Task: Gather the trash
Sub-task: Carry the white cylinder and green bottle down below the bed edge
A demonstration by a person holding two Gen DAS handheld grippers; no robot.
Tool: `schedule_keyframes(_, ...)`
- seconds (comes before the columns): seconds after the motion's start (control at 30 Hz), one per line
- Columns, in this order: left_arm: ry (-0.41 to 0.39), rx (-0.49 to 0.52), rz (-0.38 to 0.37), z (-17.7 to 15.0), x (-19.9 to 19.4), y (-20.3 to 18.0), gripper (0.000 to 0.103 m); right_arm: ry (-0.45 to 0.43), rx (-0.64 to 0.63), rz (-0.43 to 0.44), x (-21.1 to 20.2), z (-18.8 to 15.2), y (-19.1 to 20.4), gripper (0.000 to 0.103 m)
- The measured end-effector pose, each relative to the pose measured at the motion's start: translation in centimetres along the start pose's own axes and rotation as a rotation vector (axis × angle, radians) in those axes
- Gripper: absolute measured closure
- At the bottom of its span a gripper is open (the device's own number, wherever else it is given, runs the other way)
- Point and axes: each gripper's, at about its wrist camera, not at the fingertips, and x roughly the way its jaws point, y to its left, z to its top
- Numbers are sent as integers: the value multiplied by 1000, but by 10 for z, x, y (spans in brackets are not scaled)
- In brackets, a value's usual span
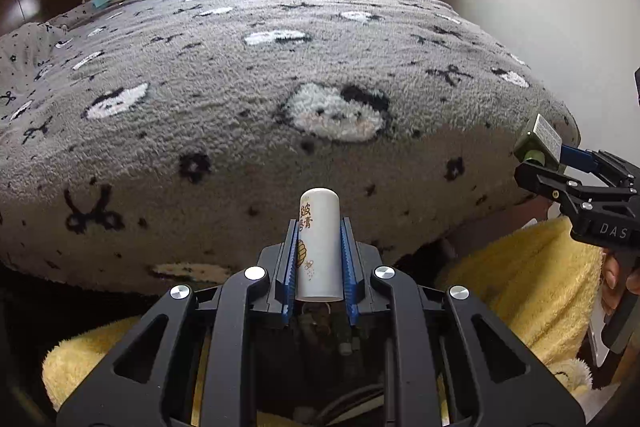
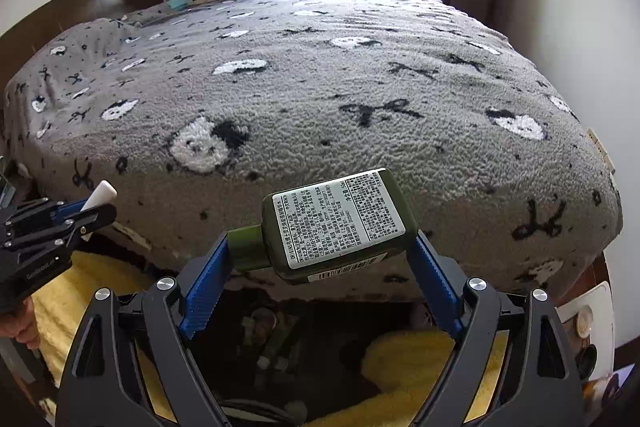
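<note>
My left gripper (image 1: 319, 251) is shut on a white tube (image 1: 320, 239) with gold lettering, held upright over the bed's near edge. It also shows at the left of the right wrist view (image 2: 94, 211), with the tube's tip (image 2: 102, 195) sticking out. My right gripper (image 2: 320, 247) is shut on a dark green bottle (image 2: 336, 227) with a white printed label, held crosswise, cap to the left. In the left wrist view the right gripper (image 1: 548, 167) holds that bottle (image 1: 538, 143) at the far right edge.
A bed with a grey fleece blanket (image 1: 280, 87) patterned with white faces and black bows fills both views. Below the grippers lies a dark opening holding several small items (image 2: 264, 339), between yellow fluffy fabric (image 1: 520, 287). A wall runs on the right, a window behind.
</note>
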Motion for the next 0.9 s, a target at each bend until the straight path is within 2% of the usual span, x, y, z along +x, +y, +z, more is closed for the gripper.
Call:
schedule_keyframes(0.53, 253, -14, -54, -74, 67, 4, 85, 212, -10, 87, 59, -50, 21, 16)
schedule_keyframes(0.9, 400, -39, -145, -95, 105, 9, 85, 382, 12, 151, 104, -78, 33, 16)
